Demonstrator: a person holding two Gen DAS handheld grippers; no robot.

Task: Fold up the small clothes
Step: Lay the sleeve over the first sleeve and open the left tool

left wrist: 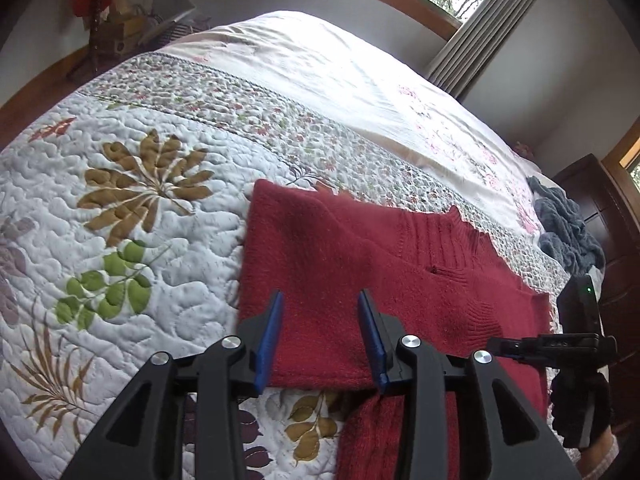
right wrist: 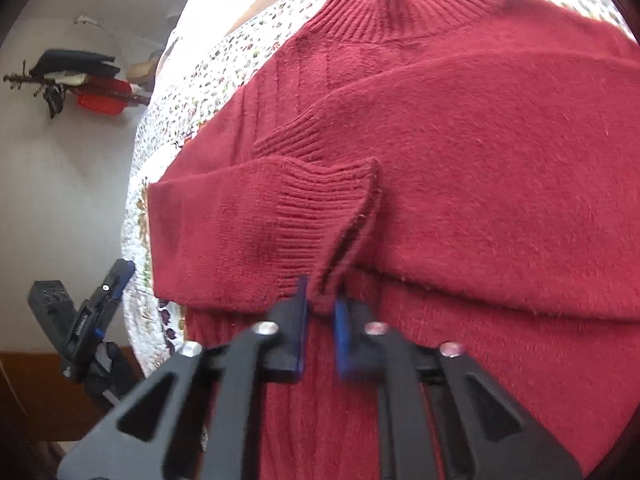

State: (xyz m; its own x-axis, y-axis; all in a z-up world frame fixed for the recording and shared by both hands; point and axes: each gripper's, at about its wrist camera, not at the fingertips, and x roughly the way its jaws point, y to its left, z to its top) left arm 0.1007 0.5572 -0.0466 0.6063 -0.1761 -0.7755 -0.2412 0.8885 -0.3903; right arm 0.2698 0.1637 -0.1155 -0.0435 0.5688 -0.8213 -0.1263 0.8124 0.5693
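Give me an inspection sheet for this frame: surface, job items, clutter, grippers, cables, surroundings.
Surface: quilted floral bedspread on a bed.
Job's things: red sweater lying flat, sleeves folded across the body, collar away from the grippers.
Clutter: grey-blue knit bundle at the bed's far right edge.
Grippers: left gripper open above the sweater's left part; right gripper nearly closed at a ribbed cuff, grip unclear from blur.
Cables: nothing seen.
Surroundings: window with curtain, dark wooden dresser, clothes hung on a wall.
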